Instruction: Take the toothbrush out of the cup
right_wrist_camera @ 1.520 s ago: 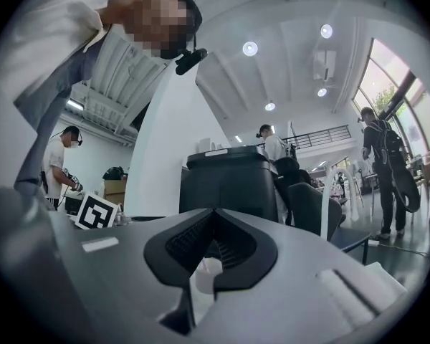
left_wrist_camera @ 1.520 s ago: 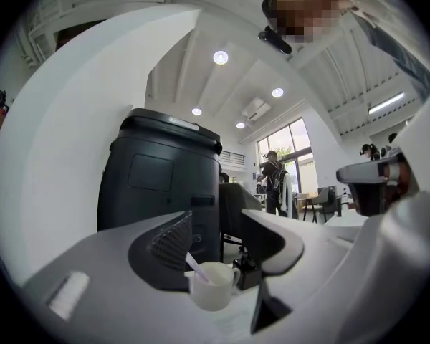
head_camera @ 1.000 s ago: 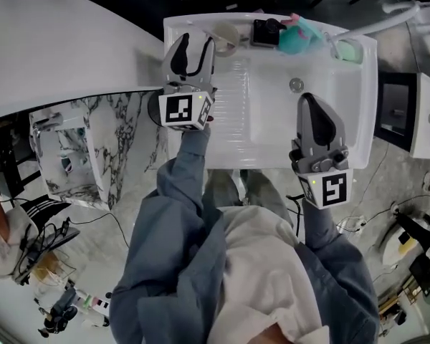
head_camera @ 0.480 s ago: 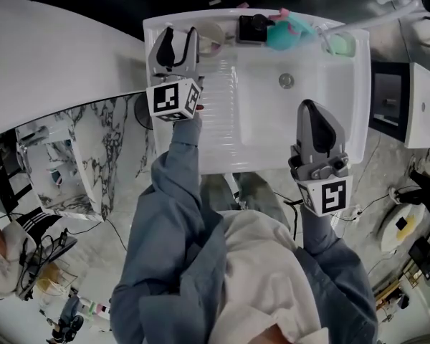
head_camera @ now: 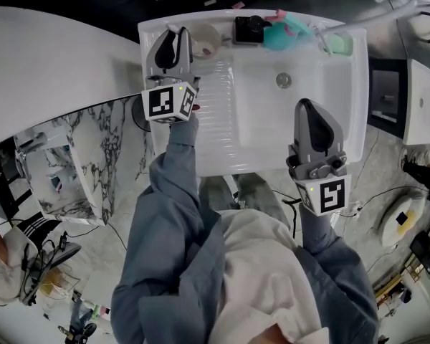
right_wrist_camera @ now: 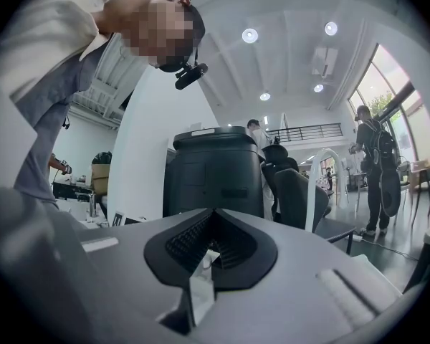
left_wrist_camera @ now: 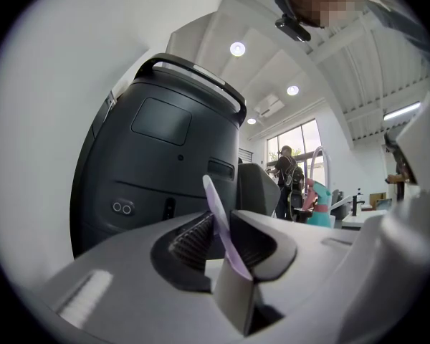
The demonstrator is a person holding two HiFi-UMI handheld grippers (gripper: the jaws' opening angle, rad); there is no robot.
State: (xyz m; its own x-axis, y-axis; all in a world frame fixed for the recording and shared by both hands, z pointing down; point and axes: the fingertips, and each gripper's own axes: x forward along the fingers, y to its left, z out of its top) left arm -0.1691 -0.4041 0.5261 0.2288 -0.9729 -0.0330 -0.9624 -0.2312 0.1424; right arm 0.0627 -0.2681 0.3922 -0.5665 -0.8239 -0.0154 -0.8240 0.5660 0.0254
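Left gripper clamped tight on the toothbrush; its thin purple handle stands on end between the pads; cup just right of the jaws on the sink rim. Right gripper closed, empty, well apart; I'd lift along the handle's axis.

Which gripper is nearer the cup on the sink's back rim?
Left. The left gripper, shut on the lilac toothbrush, is just beside the cup; the right gripper hangs over the sink's near right corner, far off.
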